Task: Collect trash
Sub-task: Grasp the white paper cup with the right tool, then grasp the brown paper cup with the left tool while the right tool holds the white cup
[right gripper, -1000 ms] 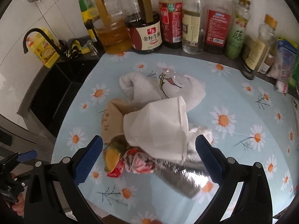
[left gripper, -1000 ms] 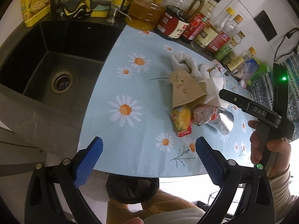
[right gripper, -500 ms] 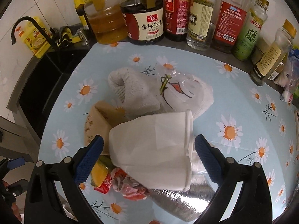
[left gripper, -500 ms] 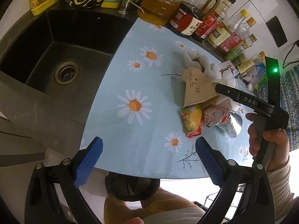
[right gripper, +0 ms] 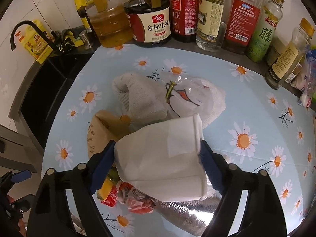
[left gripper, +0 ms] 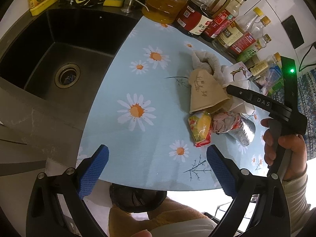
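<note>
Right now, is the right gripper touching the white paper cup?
Touching. The right wrist view shows the right gripper with both blue pads pressed against the sides of the white paper cup.

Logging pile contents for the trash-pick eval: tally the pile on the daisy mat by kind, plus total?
Paper cups: 2, white paper cup between the right gripper fingers, brown paper cup
Snack wrappers: 3, yellow wrapper, pink wrapper, silver foil wrapper
Clear printed bag: 1
Grey towel: 1
Total: 7
</note>
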Motion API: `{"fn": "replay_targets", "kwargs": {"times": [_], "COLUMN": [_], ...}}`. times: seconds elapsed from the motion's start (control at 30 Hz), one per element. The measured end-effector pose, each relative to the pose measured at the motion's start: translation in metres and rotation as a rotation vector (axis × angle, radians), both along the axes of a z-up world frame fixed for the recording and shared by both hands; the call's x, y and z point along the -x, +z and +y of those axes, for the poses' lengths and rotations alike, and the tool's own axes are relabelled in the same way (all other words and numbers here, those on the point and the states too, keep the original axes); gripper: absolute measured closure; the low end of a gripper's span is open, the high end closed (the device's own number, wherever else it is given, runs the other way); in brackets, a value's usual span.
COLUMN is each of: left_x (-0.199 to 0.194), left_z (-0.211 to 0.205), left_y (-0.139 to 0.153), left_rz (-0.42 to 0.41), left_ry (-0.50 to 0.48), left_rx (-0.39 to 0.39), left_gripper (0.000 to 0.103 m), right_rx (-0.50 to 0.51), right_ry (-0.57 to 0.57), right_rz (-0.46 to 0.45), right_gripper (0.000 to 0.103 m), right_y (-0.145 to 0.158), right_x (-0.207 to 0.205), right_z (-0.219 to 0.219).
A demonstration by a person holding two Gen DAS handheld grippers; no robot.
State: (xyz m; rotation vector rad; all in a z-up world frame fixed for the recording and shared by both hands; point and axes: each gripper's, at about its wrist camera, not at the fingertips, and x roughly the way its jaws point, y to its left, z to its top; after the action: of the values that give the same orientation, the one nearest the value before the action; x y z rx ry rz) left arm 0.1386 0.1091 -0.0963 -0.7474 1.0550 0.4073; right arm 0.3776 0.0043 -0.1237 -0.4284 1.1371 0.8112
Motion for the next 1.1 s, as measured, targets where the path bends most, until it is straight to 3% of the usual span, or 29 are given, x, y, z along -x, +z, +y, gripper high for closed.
{"fn": "replay_targets", "kwargs": {"times": [0.57, 0.83, 0.97, 1.1], "left_x": [-0.06, -0.104, -0.124, -0.141], "left_z": [-0.011, -0.011, -0.002, 0.006], "left_y": [0.012, -0.001, -0.011, -0.022], "left_rz": [-0.06, -0.077, -0.105, -0.087], "left_ry": [-0.122, -0.182, -0.175, -0.163], "left_rx": [-0.011, 0.047, 0.122, 0.148], "left_gripper": [0.007, 0.007, 0.007, 0.007], "right_rx": [-0.119, -0.129, -0.128, -0.133], "right_ry": [-0.084, -0.157, -0.191, -0.227], "right_rz": [-0.039, -0.027, -0.015, -0.001], "right_gripper": [0.021, 0.021, 0.02, 0.021], "right_y": [0.057, 0.059, 0.055, 0.051], "right_x": [-0.004, -0.005, -0.004, -0.006], "right_z": [-0.062, -0.114, -0.135, -0.153]}}
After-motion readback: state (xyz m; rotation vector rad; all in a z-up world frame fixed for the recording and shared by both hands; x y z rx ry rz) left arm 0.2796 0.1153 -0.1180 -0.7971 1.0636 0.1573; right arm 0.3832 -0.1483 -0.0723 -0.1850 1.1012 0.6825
